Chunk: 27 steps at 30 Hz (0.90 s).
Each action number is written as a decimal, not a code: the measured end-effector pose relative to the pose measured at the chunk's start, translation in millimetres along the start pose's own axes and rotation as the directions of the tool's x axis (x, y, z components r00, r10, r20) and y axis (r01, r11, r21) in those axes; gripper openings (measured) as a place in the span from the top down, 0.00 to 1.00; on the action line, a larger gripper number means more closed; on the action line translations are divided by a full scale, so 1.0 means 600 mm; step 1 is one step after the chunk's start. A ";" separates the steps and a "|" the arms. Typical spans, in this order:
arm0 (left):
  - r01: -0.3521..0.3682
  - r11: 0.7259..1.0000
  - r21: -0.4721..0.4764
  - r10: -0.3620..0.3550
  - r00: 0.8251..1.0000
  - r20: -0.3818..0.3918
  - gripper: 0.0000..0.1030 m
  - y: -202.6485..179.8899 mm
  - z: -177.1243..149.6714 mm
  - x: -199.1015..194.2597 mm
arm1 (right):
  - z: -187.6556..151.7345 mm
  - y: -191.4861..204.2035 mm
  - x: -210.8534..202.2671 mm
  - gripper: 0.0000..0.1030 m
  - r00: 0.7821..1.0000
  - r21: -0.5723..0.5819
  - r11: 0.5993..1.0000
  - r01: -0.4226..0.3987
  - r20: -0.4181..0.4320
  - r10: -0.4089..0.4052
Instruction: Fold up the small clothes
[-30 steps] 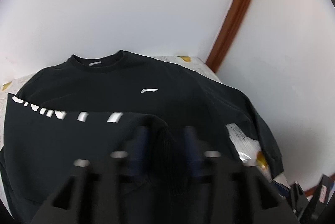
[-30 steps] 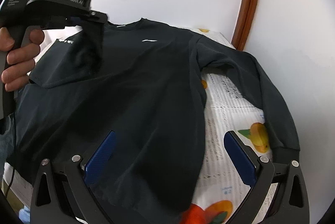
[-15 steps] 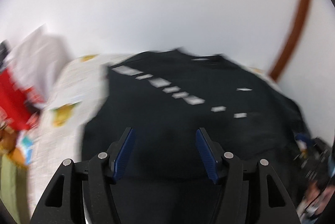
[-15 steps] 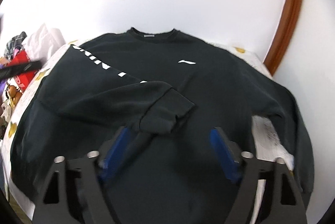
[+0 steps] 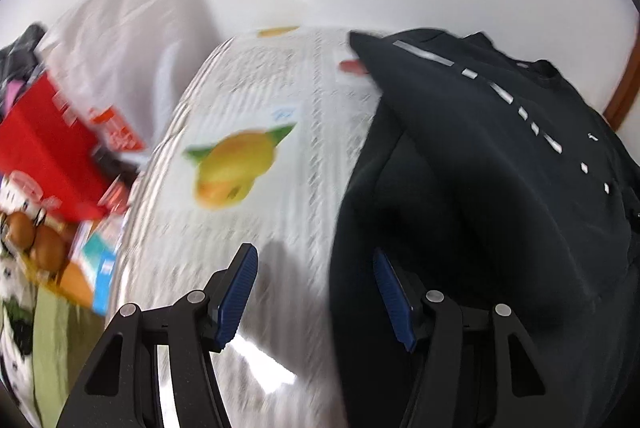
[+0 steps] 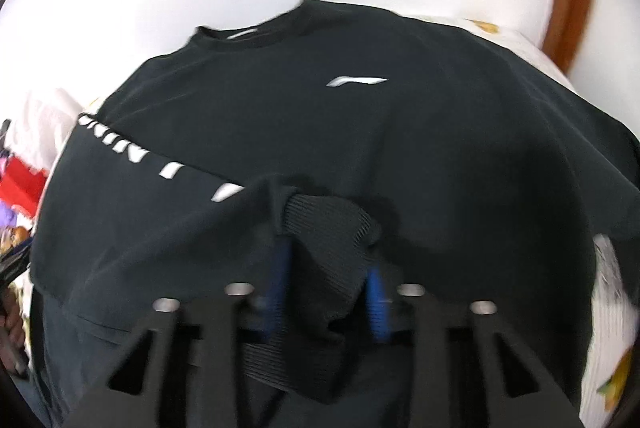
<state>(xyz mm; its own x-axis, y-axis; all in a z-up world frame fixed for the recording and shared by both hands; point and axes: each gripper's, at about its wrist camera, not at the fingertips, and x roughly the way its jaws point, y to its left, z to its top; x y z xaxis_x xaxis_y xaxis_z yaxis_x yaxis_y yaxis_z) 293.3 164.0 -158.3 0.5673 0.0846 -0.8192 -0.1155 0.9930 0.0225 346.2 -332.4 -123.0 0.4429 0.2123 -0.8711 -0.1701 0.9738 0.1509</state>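
Blur hides detail; one black long-sleeved sweatshirt [image 6: 400,131]. Right gripper [image 6: 326,284] jaws clamp its ribbed cuff [image 6: 332,228]; left gripper [image 5: 316,292] jaws wide.

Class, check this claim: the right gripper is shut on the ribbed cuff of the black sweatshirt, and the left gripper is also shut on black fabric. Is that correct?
Not quite. The left gripper is open and holds nothing, as the left wrist view shows; its blue fingers straddle the black sweatshirt's edge. The right gripper is indeed shut on the ribbed cuff.
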 end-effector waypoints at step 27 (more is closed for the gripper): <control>0.064 0.998 -0.001 -0.064 0.997 0.033 0.92 -0.034 -0.011 -0.014 | 0.031 -0.129 -0.020 0.77 0.977 0.043 0.978 0.205 0.043 -0.207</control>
<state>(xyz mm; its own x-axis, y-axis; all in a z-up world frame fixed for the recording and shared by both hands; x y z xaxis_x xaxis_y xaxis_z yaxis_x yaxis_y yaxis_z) 285.4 142.4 -155.5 0.6003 0.0232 -0.7994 -0.0794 0.9964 -0.0307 370.4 -408.9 -115.7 0.5061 0.0096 -0.8624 -0.0377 0.9992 -0.0109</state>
